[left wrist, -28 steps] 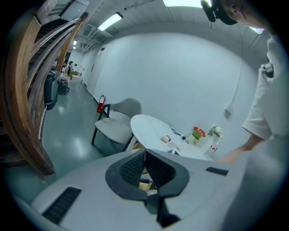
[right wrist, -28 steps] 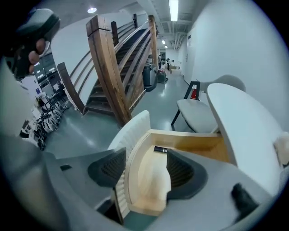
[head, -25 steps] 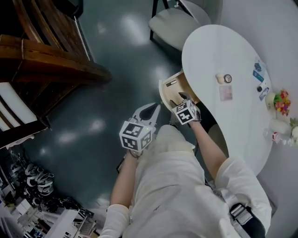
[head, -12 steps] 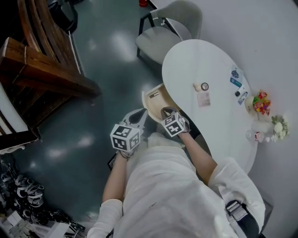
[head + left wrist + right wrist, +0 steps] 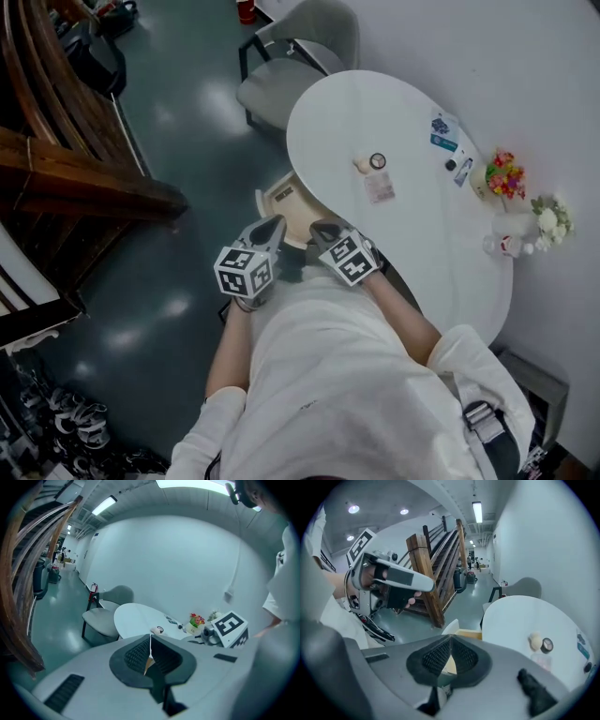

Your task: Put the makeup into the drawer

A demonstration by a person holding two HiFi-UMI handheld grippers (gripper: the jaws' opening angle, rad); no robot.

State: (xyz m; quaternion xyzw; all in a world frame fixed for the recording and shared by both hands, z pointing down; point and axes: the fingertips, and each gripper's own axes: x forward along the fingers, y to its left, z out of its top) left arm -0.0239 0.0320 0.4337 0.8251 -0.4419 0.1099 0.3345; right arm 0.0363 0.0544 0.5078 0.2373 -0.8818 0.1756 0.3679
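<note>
Both grippers have risen from the one open drawer (image 5: 277,197); the right gripper (image 5: 325,230) has just closed its jaws on nothing, and the left gripper (image 5: 270,230) is closed and empty too. Three makeup pieces wait on the table (image 5: 356,103), right of the drawer: one sponge (image 5: 361,166), one compact (image 5: 378,160), one sachet (image 5: 379,187). Next, likely: open the jaws and reach for one

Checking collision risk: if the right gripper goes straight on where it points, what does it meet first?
Probably the open drawer below the table edge: the right gripper, jaws just closed on nothing, aims down at it. Depth is unclear.
</note>
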